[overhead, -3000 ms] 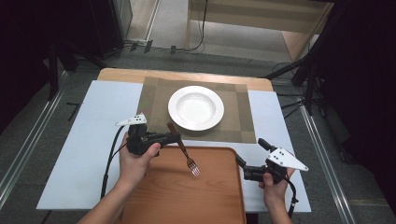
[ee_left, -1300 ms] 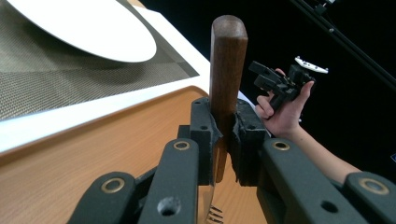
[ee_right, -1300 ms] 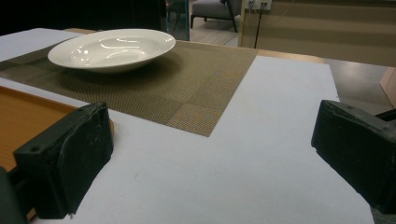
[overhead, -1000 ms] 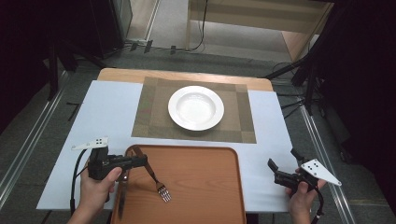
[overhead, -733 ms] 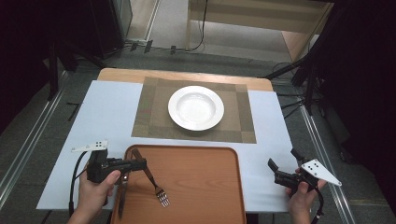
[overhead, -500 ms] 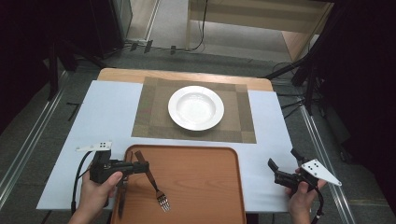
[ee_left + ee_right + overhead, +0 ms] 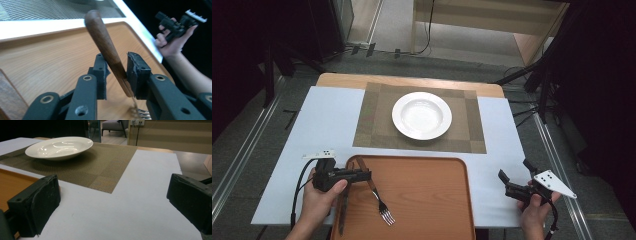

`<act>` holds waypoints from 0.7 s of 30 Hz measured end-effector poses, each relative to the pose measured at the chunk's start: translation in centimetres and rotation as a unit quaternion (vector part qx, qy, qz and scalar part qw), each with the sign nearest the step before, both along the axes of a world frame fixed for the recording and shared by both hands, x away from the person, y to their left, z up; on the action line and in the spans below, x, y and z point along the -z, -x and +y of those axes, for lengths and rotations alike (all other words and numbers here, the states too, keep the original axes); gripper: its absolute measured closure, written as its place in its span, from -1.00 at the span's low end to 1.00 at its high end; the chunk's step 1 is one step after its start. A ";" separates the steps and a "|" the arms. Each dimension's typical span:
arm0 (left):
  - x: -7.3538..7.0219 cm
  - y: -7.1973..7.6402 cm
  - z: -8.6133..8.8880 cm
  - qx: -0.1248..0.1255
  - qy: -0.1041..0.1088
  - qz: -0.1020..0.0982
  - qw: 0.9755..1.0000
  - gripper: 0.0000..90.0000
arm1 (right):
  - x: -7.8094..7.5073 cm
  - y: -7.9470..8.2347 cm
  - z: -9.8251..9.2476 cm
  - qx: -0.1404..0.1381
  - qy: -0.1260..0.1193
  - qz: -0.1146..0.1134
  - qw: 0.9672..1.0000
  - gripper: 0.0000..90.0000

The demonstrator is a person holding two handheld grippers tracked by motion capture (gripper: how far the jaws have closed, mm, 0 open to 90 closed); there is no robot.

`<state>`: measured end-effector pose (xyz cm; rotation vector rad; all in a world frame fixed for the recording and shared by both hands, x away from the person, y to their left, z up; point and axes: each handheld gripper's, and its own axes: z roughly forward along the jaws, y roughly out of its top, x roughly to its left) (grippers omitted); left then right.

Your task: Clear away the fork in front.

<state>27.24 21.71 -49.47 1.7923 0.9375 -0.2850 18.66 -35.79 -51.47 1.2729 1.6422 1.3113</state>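
My left gripper (image 7: 364, 175) is over the near-left part of an orange-brown wooden tray (image 7: 432, 195) and is shut on the wooden handle of a fork (image 7: 379, 199). The fork slants down, and its metal tines lie at the tray's surface toward me. In the left gripper view the fork handle (image 7: 106, 47) rises between the two jaws, tight against the right one. My right gripper (image 7: 511, 187) is held open at the table's near-right edge, with nothing between its jaws (image 7: 112, 207).
A white deep plate (image 7: 421, 115) sits on a brown woven placemat (image 7: 372, 125) beyond the tray. A dark-handled knife (image 7: 343, 207) lies along the tray's left rim, under my left hand. The white table cover (image 7: 322, 120) is bare on both sides.
My left gripper has shifted a little right and away from me over the tray with the fork; the fork has gone with it. The right gripper has stayed put.
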 end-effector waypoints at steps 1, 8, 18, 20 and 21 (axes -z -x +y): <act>0.0 0.0 -0.1 -0.006 -0.010 -0.005 1.000 0.49 | 0.0 0.0 0.0 0.000 -0.001 0.001 1.000 -1.00; 0.2 0.1 -0.7 -0.018 -0.064 -0.024 0.998 0.31 | 0.0 -0.1 0.0 0.004 -0.001 0.004 1.000 -1.00; 0.5 0.4 -1.8 -0.017 -0.129 -0.036 0.991 0.14 | 0.0 -0.1 -0.1 0.005 -0.002 0.004 1.000 -1.00; 0.5 0.5 -2.1 -0.019 -0.149 -0.043 0.988 0.10 | 0.0 -0.1 -0.1 0.005 -0.003 0.005 1.000 -1.00; 0.6 0.6 -2.1 -0.019 -0.153 -0.043 0.987 0.08 | 0.0 -0.1 -0.1 0.005 -0.002 0.005 1.000 -1.00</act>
